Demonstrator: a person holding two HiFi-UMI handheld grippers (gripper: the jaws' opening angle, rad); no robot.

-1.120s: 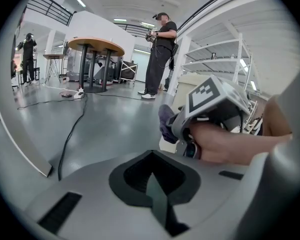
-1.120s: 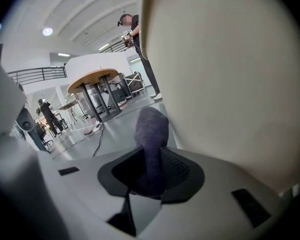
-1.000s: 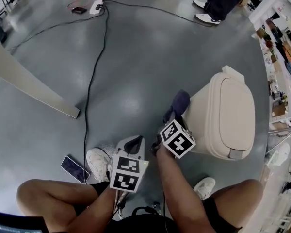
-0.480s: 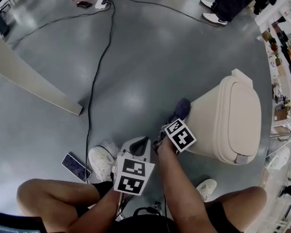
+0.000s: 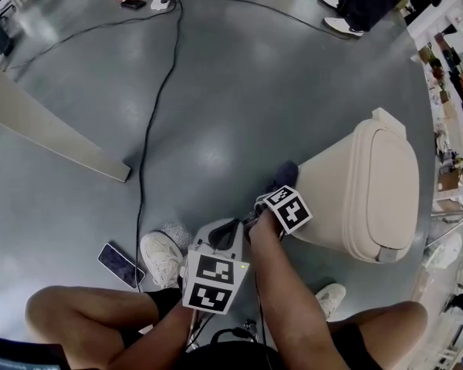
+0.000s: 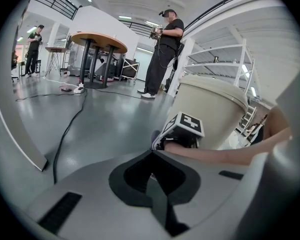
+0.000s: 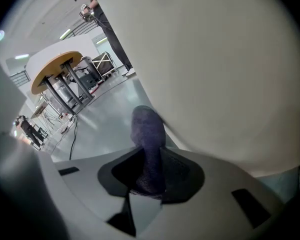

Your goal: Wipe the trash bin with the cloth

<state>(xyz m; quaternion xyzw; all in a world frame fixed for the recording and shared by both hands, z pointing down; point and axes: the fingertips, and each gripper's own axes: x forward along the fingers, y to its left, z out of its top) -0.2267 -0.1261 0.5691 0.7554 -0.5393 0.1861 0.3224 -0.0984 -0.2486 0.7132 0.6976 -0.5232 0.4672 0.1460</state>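
The right gripper (image 7: 147,170) is pinching the soft dark-blue cloth (image 7: 148,131) by its bunched end against the smooth, probably light cream plastic trash bin (image 7: 230,74), while the left gripper (image 6: 153,183) is idling closed, empty.

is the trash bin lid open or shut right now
Shut. In the head view the lid lies flat on the upright trash bin, no gap showing at its rim.

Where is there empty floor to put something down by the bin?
Biggest bare patch: the grey floor between the black cable and the beige plastic trash bin. More lies between the cable and the slanted white board. It is crowded by the white sneaker, the dark phone and the dark blue cloth in the right hand-held gripper.
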